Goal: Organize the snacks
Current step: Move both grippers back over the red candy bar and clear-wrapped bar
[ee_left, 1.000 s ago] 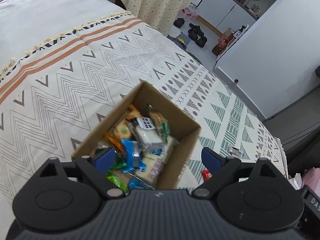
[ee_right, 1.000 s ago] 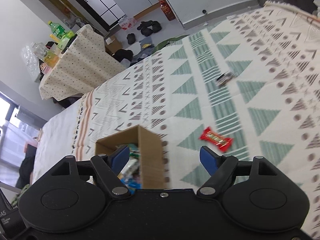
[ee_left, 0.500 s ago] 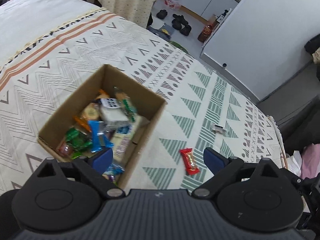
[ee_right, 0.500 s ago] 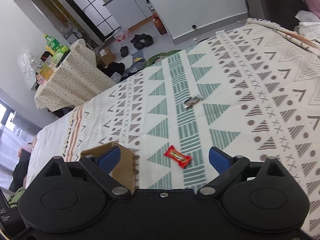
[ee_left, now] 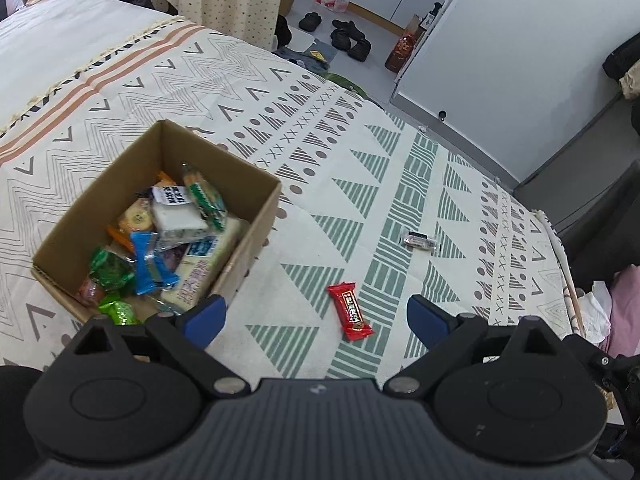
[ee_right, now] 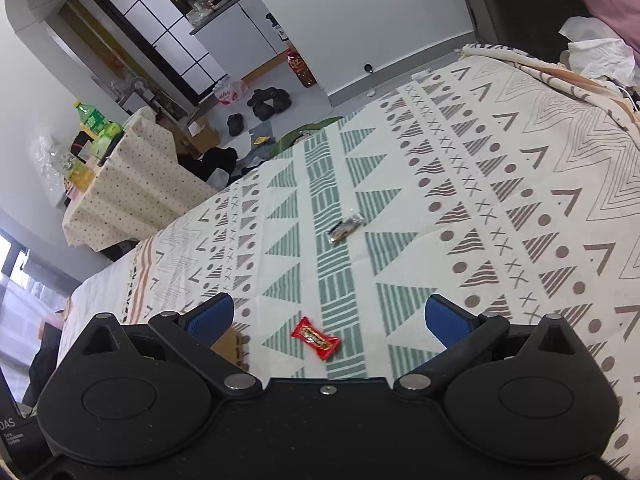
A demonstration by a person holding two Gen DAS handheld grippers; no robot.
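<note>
An open cardboard box (ee_left: 256,184) holding several wrapped snacks sits on the patterned bedspread, left in the left wrist view; only its corner (ee_right: 232,346) shows in the right wrist view. A red snack bar (ee_left: 350,311) lies on the bedspread right of the box, also in the right wrist view (ee_right: 315,338). A small dark-and-clear wrapped snack (ee_left: 418,239) lies farther off, also in the right wrist view (ee_right: 345,227). My left gripper (ee_left: 316,318) is open and empty, above and just short of the red bar. My right gripper (ee_right: 328,318) is open and empty above the red bar.
The bed's far edge (ee_left: 360,96) drops to a floor with shoes (ee_left: 348,38) and a red bag (ee_left: 404,48). A cloth-covered table (ee_right: 132,184) stands past the bed. Crumpled tissue and pink fabric (ee_left: 600,308) lie at the right edge.
Both grippers have pulled back and swung right, away from the box. The box has slid to the left in both views, and the red bar now lies between each gripper's fingers.
</note>
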